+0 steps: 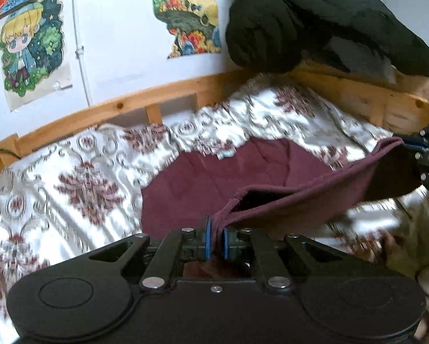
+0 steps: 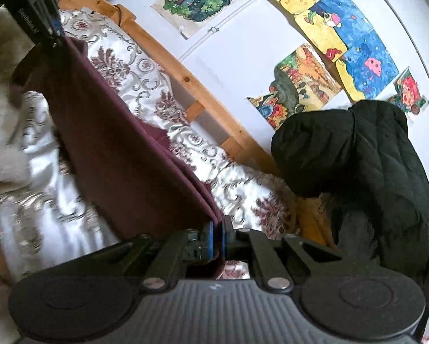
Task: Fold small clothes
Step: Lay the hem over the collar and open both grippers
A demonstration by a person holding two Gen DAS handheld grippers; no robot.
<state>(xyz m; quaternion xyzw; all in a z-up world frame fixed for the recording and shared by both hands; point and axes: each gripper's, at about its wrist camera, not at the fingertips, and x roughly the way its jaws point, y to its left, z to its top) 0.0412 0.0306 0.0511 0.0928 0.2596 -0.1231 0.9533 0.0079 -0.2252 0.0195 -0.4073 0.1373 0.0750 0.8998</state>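
Observation:
A maroon garment [image 1: 214,177] lies partly on the bed, with its near edge lifted and stretched between both grippers. My left gripper [image 1: 217,239] is shut on one corner of that edge. My right gripper [image 2: 216,236] is shut on the other corner of the maroon garment [image 2: 122,154]. The right gripper also shows at the right edge of the left wrist view [image 1: 428,154]. The left gripper shows at the top left of the right wrist view [image 2: 46,25]. The lifted part folds over the part that lies flat.
The bed has a shiny white cover with maroon flowers [image 1: 79,183] and a wooden rail [image 1: 145,97] along the wall. A black padded jacket [image 1: 314,20] hangs over the rail at the corner. Posters [image 1: 30,48] hang on the white wall.

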